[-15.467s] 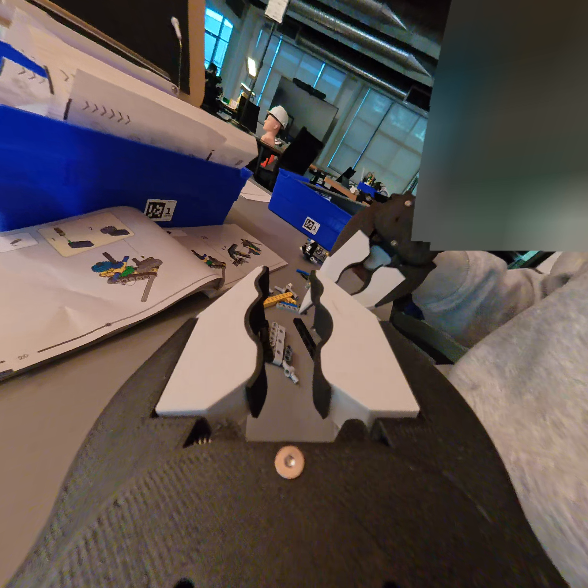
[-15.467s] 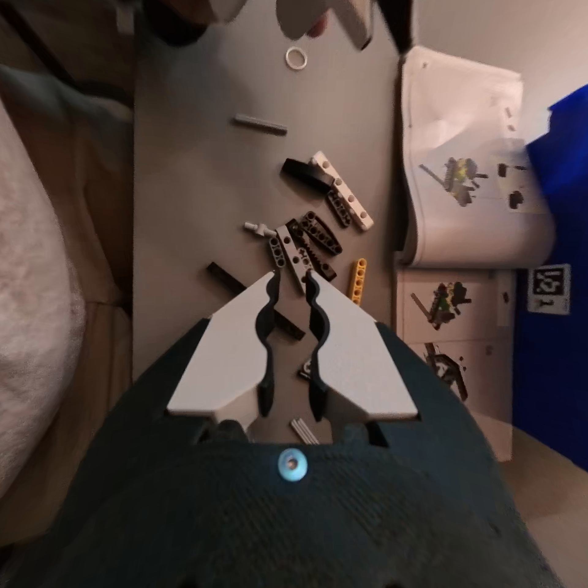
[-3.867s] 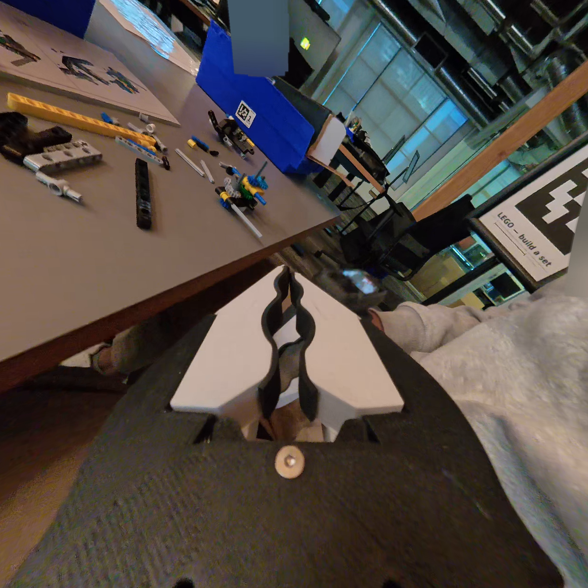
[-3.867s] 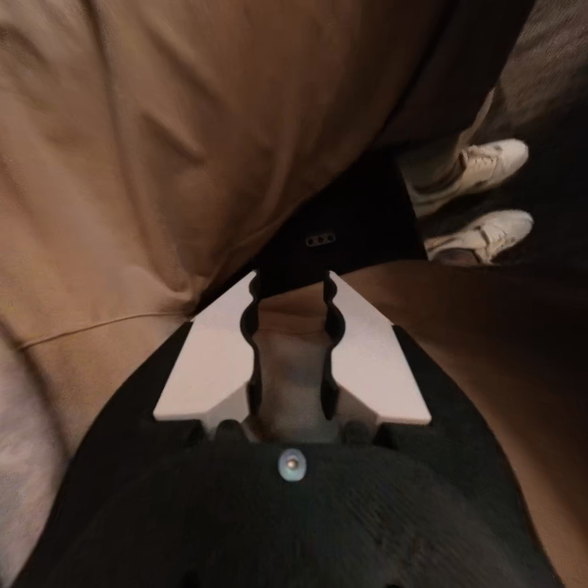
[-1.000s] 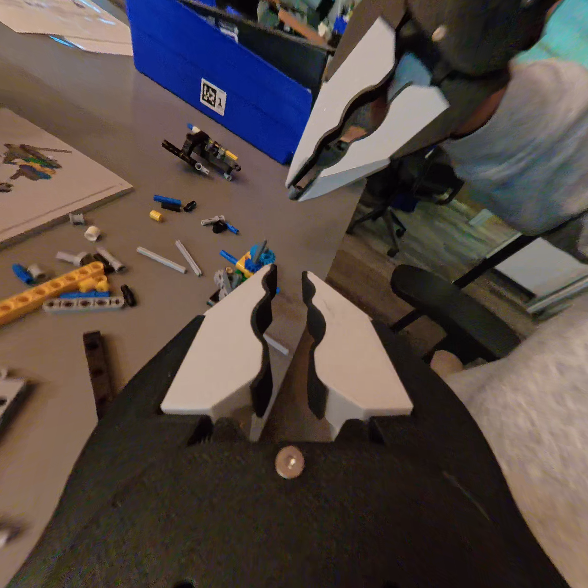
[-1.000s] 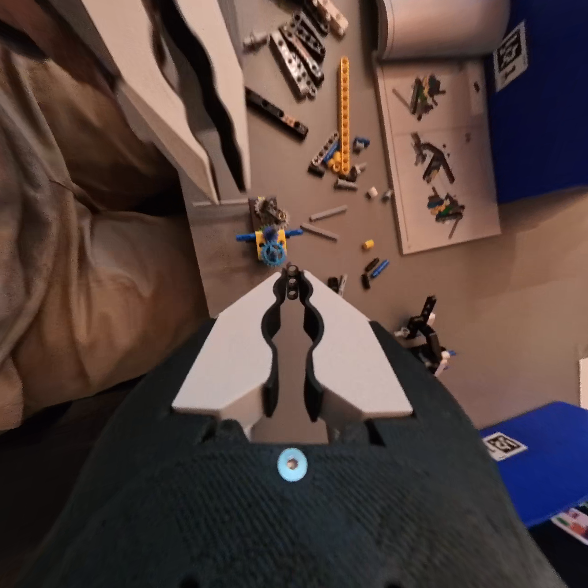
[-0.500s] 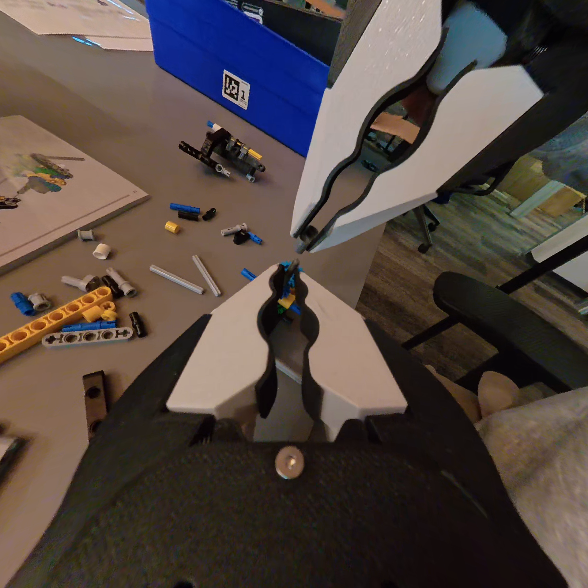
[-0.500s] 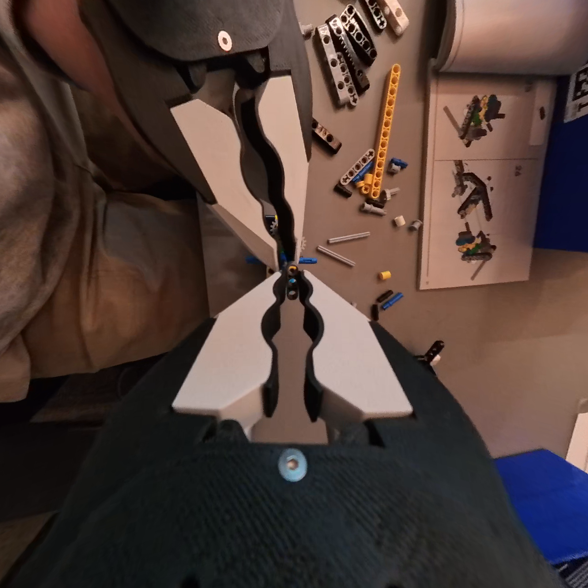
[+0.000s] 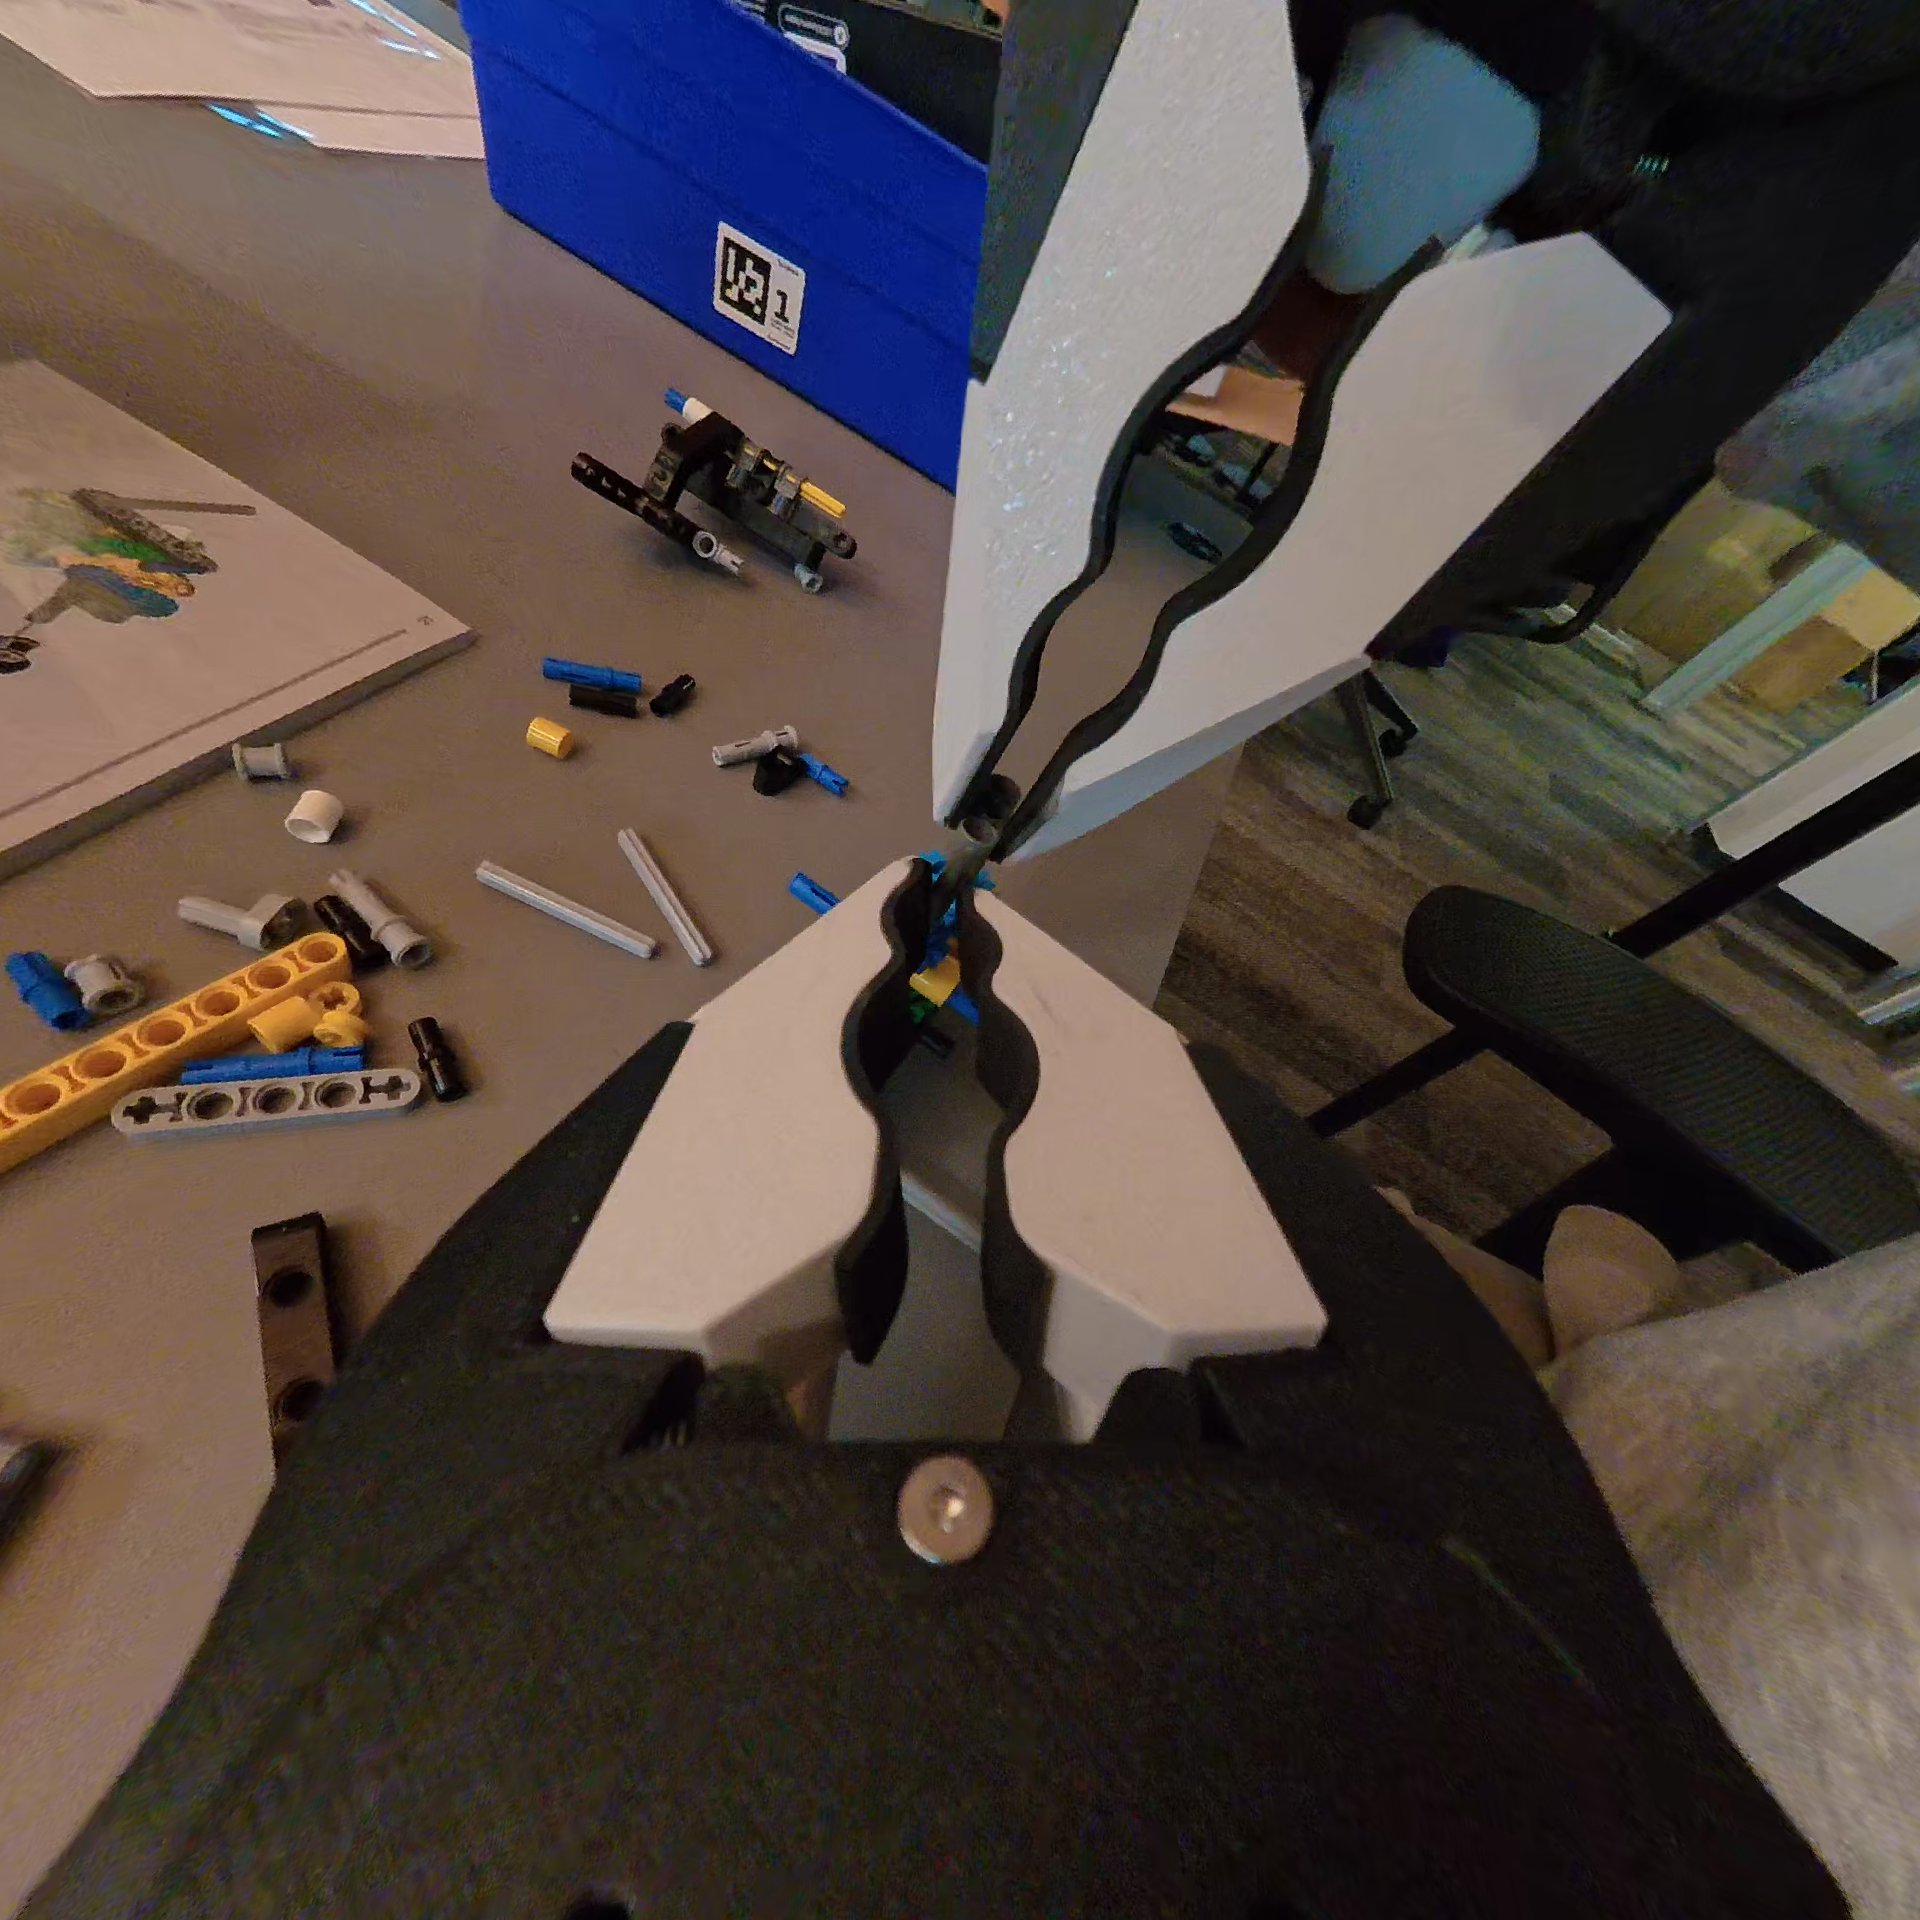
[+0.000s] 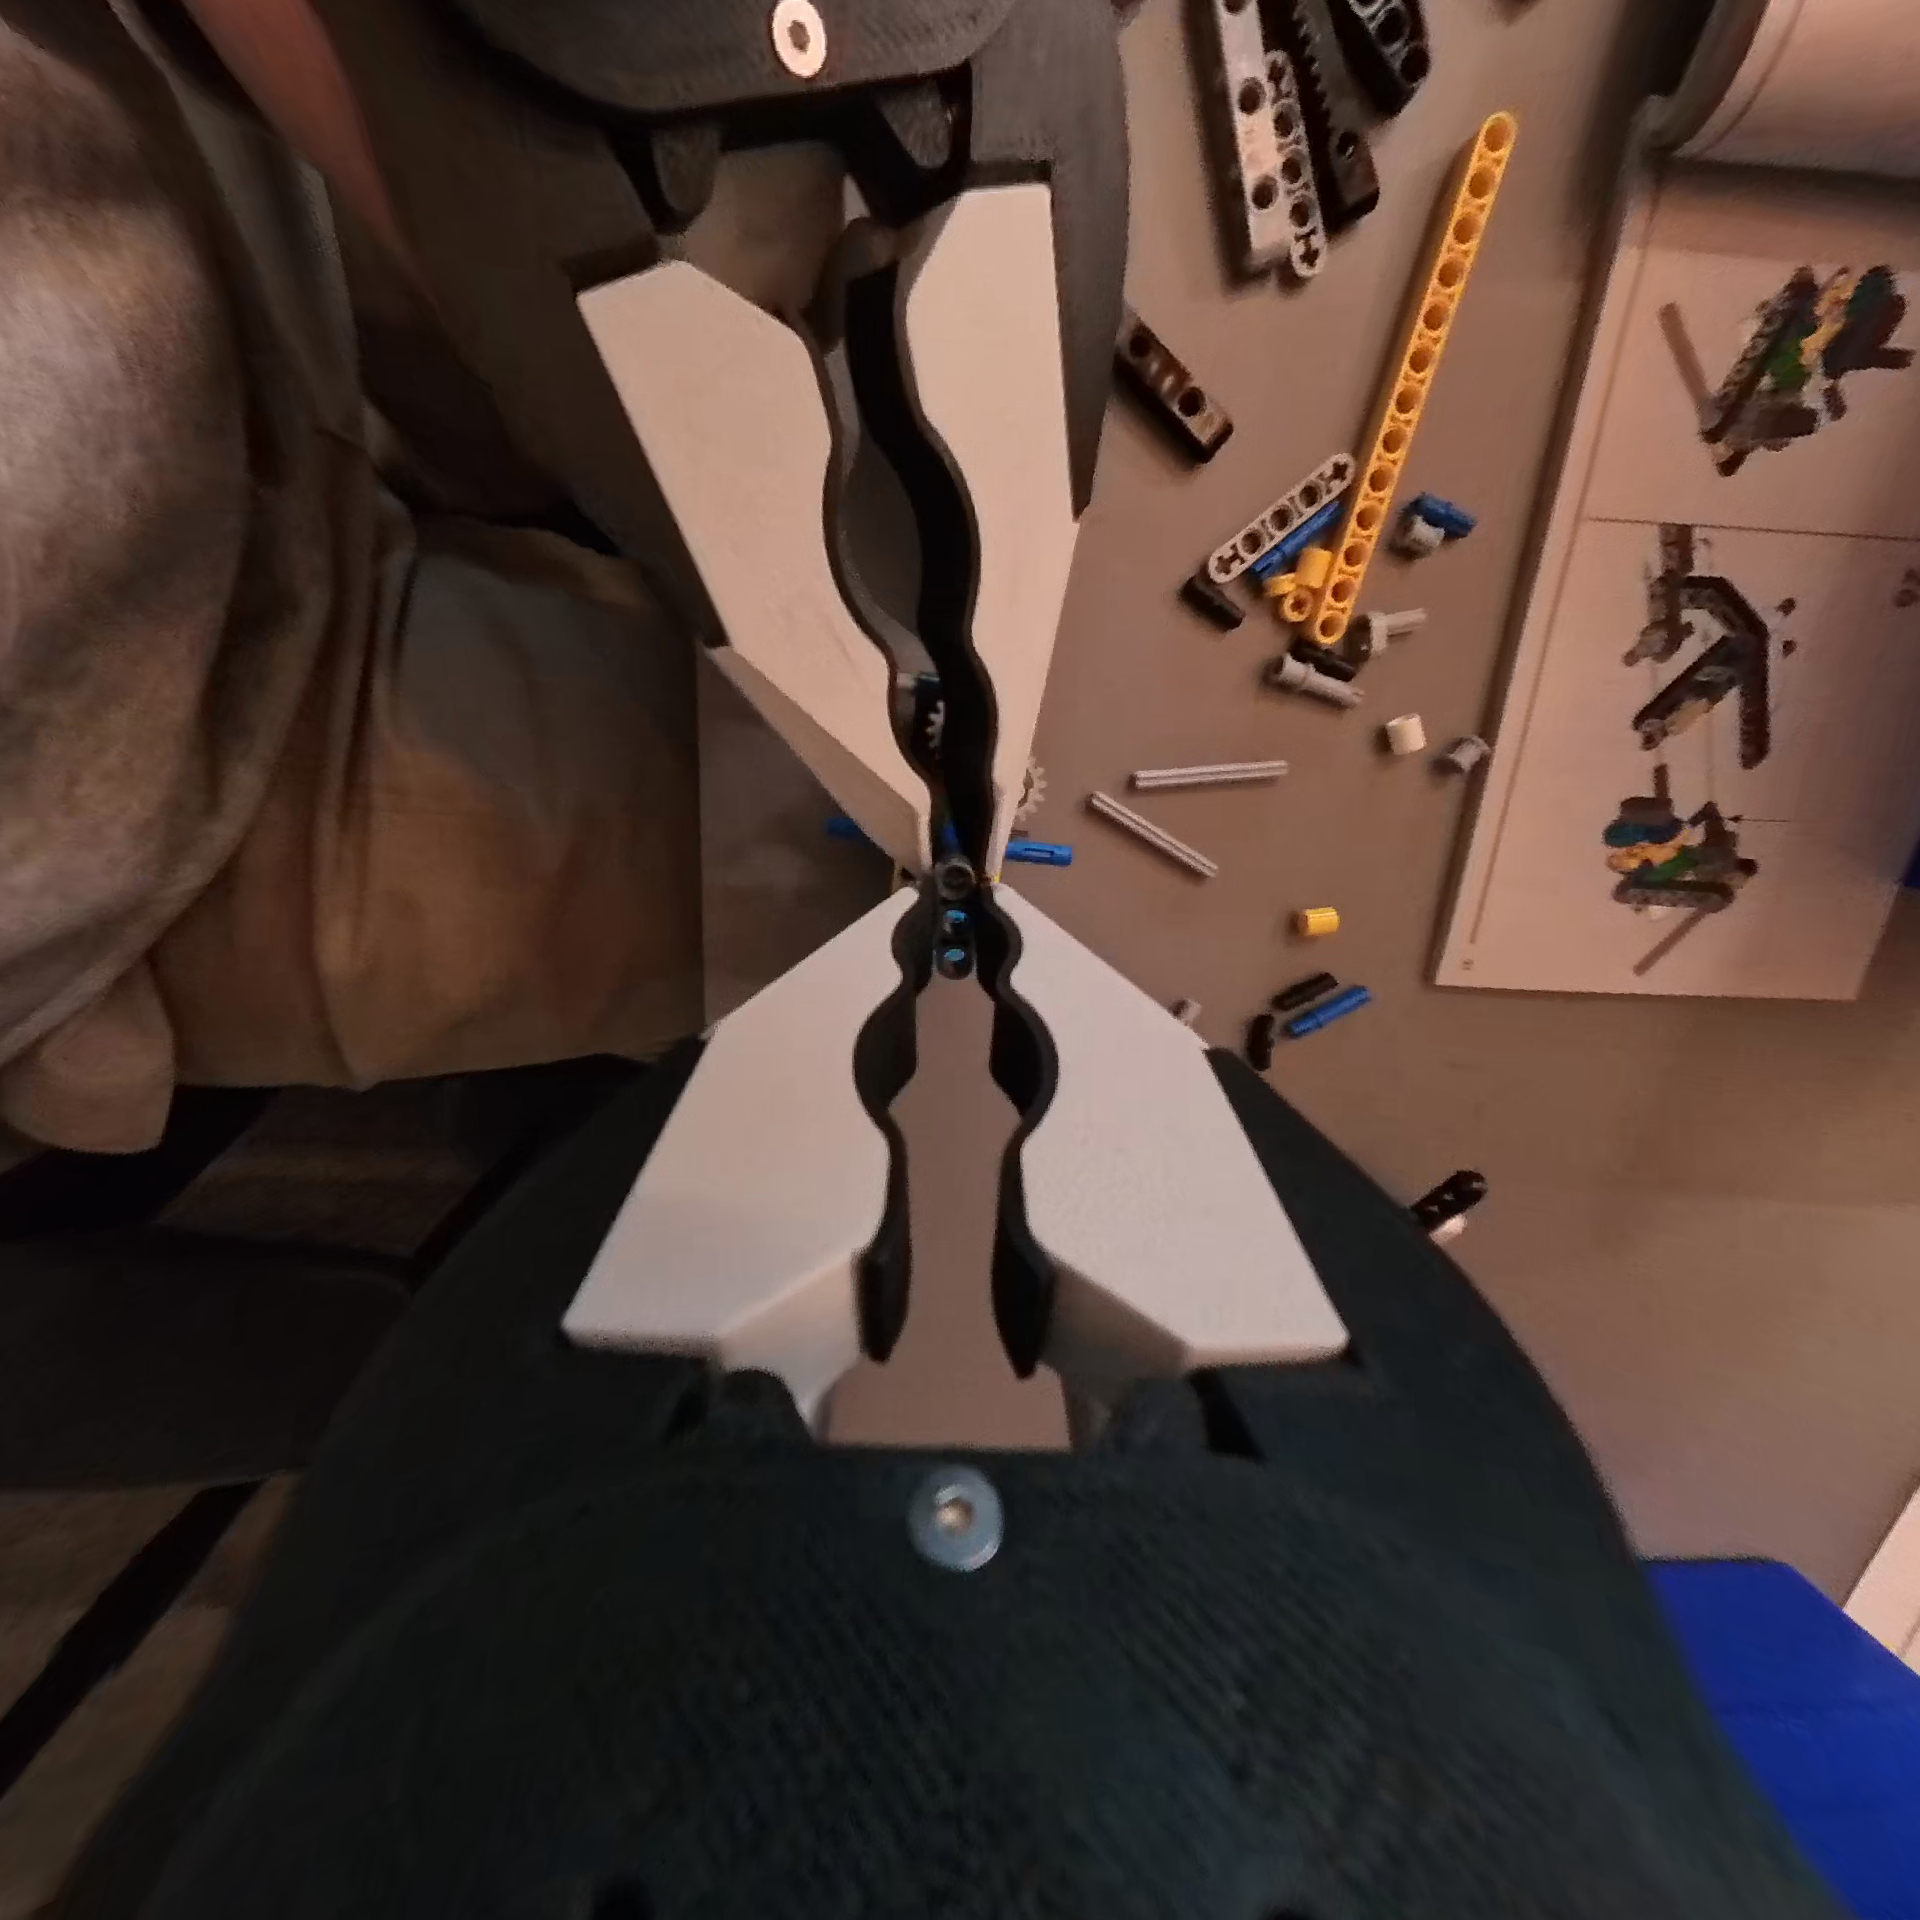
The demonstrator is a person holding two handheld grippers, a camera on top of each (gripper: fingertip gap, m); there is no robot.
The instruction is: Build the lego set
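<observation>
- Left wrist view: the left gripper (image 9: 940, 894) has its fingers nearly closed at the tips, pinching a small blue and yellow lego assembly (image 9: 935, 971) at the worktop (image 9: 436, 395) edge; most of the assembly is hidden between the fingers.
- The right gripper (image 9: 982, 826) meets it tip to tip from above, its fingers pressed together on a small dark beam (image 9: 982, 816); only the beam's round end shows here.
- Right wrist view: the same beam (image 10: 951, 935) shows three holes between the wavy black finger linings, and the left gripper (image 10: 956, 847) enters from the top edge, slightly blurred.
- Fingers on both grippers are white, wedge-shaped plastic with black scalloped inner faces, mounted on textured black bodies.
- Loose parts lie on the smooth grey worktop: one long yellow beam (image 9: 156, 1034) cut off at the left edge, one flat grey link (image 9: 265, 1101), two slim grey axles (image 9: 566, 909) lying near each other, and one short yellow bush (image 9: 549, 736).
- One dark sub-assembly (image 9: 727, 488) stands near the far edge, just in front of a blue bin (image 9: 644, 135) bearing a square marker.
- One open instruction booklet (image 9: 156, 623) lies at the left edge, partly cut off.
</observation>
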